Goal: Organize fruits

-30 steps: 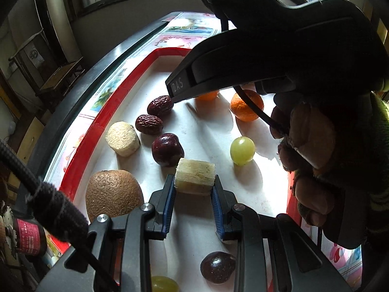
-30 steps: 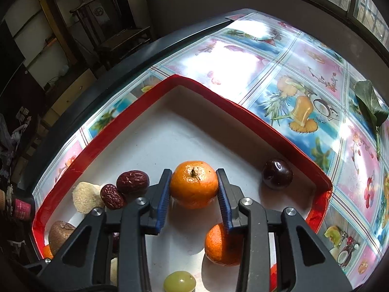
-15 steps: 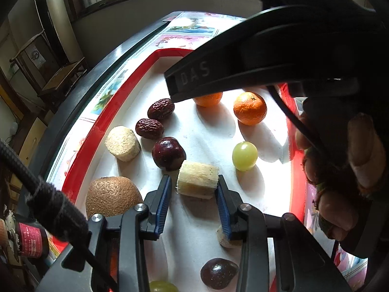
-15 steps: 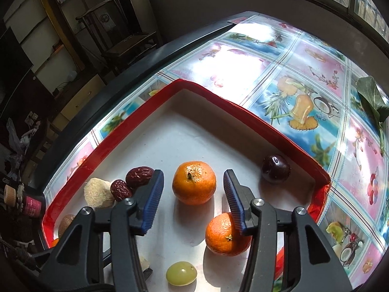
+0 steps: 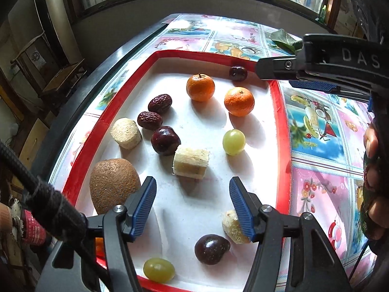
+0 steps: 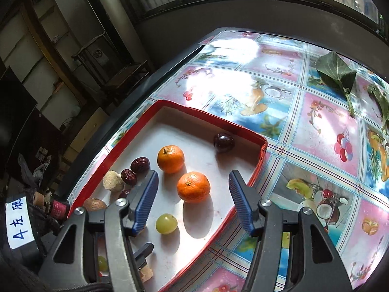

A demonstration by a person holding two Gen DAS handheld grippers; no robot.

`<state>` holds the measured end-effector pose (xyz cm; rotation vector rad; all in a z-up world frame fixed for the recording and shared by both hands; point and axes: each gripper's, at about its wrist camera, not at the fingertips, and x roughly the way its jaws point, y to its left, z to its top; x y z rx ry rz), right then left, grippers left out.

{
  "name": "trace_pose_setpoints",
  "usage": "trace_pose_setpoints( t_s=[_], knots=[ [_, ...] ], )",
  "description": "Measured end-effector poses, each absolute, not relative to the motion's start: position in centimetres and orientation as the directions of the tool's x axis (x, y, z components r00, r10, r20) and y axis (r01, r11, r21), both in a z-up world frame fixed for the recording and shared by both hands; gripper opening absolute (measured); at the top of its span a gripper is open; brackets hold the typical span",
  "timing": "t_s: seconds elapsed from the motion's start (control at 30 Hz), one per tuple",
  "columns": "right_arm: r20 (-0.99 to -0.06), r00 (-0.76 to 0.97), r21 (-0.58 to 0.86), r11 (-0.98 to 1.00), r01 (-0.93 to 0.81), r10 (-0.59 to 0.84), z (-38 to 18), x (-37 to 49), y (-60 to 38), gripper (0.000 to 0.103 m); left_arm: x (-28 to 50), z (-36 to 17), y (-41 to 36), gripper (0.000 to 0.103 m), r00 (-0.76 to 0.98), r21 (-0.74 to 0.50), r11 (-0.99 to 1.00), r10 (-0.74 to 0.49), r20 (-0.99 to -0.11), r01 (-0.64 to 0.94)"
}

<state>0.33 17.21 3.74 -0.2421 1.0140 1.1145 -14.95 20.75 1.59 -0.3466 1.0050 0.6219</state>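
Observation:
A red-rimmed white tray (image 5: 282, 131) holds the fruit. My left gripper (image 5: 192, 204) is open and empty, just behind a pale sugarcane piece (image 5: 191, 162) lying on the tray. Two oranges (image 5: 200, 87) (image 5: 239, 101), a green grape (image 5: 234, 141), a dark plum (image 5: 165, 140), two red dates (image 5: 160, 103) and a kiwi (image 5: 114, 185) lie around it. My right gripper (image 6: 193, 199) is open and empty, raised above the tray, with the nearer orange (image 6: 193, 187) seen between its fingers and the other orange (image 6: 170, 159) beyond.
The tray (image 6: 263, 146) lies on a table with a fruit-print cloth (image 6: 323, 131). Green leaves (image 6: 338, 73) lie at the far right. A dark cherry (image 6: 223, 142) sits in the tray's far corner. Another grape (image 5: 159, 269), a plum (image 5: 211, 248) and a cane piece (image 5: 232, 226) lie near the front.
Both grippers opened and drew back. The left let go of the sugarcane piece, the right let go of the orange; both pieces now rest on the tray.

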Motion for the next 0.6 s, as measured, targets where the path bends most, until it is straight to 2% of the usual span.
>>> trace_pose_setpoints(
  t_s=[0.23,0.4,0.6],
  knots=[
    [-0.768,0.072,0.302,0.459,-0.835,0.636,3.6,-0.3,14.1,0.065,-17.7,3.2,19.4,0.069,0.413,-0.005,0.76,0.347,-0.842,-0.649],
    [-0.744,0.054,0.248,0.35,-0.903,0.666,4.1,-2.7,12.5,0.066,-19.6,4.0,18.0,0.074,0.42,0.003,0.743,0.382,-0.823,-0.67],
    [-0.699,0.039,0.156,0.206,-0.966,0.714,4.7,-5.8,10.4,0.075,-22.0,4.8,17.1,0.079,0.42,0.018,0.72,0.425,-0.801,-0.694]
  ],
)
